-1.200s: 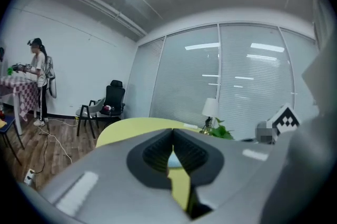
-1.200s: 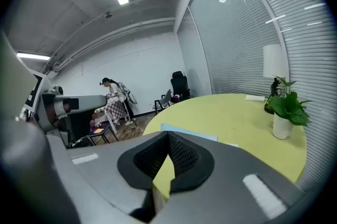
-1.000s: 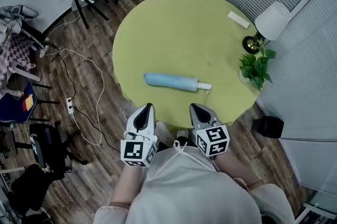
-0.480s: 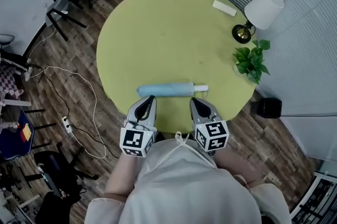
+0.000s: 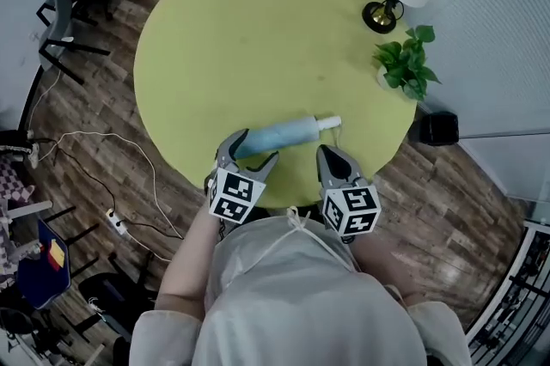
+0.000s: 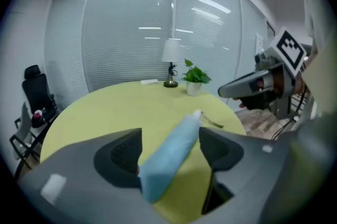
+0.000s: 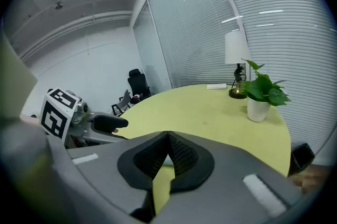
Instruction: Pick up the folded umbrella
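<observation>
Both jaws of your left gripper (image 5: 249,151) are opening around the folded umbrella (image 5: 288,133), lying near the table (image 5: 258,29) edge, probably to grasp it; your right gripper (image 5: 332,162) is closed, empty.

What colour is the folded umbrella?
The folded umbrella is light blue with a white handle, clearest in the left gripper view.

The folded umbrella (image 5: 279,135) near me looks like soft, matt light-blue cloth, with a smooth white plastic handle (image 5: 329,123) at its right end. The table (image 5: 258,29) top is smooth and matt yellow-green. The floor (image 5: 94,132) to my left shows wood-grain planks, and the far lamp base (image 5: 376,15) gleams like polished brass.
</observation>
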The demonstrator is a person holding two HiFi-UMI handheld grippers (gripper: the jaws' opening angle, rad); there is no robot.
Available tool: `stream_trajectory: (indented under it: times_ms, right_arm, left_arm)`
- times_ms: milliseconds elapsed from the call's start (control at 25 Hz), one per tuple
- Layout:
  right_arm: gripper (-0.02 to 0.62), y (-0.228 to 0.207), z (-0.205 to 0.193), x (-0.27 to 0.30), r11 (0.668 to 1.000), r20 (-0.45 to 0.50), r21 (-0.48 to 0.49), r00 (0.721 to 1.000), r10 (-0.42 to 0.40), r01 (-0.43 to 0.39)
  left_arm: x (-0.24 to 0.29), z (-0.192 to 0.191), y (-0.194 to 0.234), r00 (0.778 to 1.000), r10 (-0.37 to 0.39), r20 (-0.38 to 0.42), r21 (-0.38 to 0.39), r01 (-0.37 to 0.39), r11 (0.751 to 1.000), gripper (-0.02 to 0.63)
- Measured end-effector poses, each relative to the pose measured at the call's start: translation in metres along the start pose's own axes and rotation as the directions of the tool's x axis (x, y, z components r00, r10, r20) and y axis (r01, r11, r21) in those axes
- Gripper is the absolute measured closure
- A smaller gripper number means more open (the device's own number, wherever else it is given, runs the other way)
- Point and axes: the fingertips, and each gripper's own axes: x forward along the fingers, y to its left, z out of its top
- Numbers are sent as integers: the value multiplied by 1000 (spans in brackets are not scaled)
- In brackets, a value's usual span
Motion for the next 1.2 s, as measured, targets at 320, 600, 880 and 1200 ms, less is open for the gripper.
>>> stream_trajectory:
  times_ms: [320, 600, 880, 1200]
  right_arm:
    - [595, -23, -20, 0, 994, -37, 66, 996, -80, 82]
    - [595, -37, -26, -4, 990, -49, 87, 993, -111, 115]
    - [597, -44, -32, -10, 985, -57, 109, 990, -127, 132]
    - [595, -50, -30, -13, 985, -48, 111, 991, -125, 130]
  left_arm:
    - [63, -26, -15, 948, -185, -258, 231, 247, 941, 202]
    - [99, -58, -36, 865, -164, -475, 478, 409, 777, 202]
    - [117, -68, -31, 838, -170, -519, 448, 435, 781, 296]
    - [128, -76, -27, 787, -211, -579, 360, 479, 801, 296]
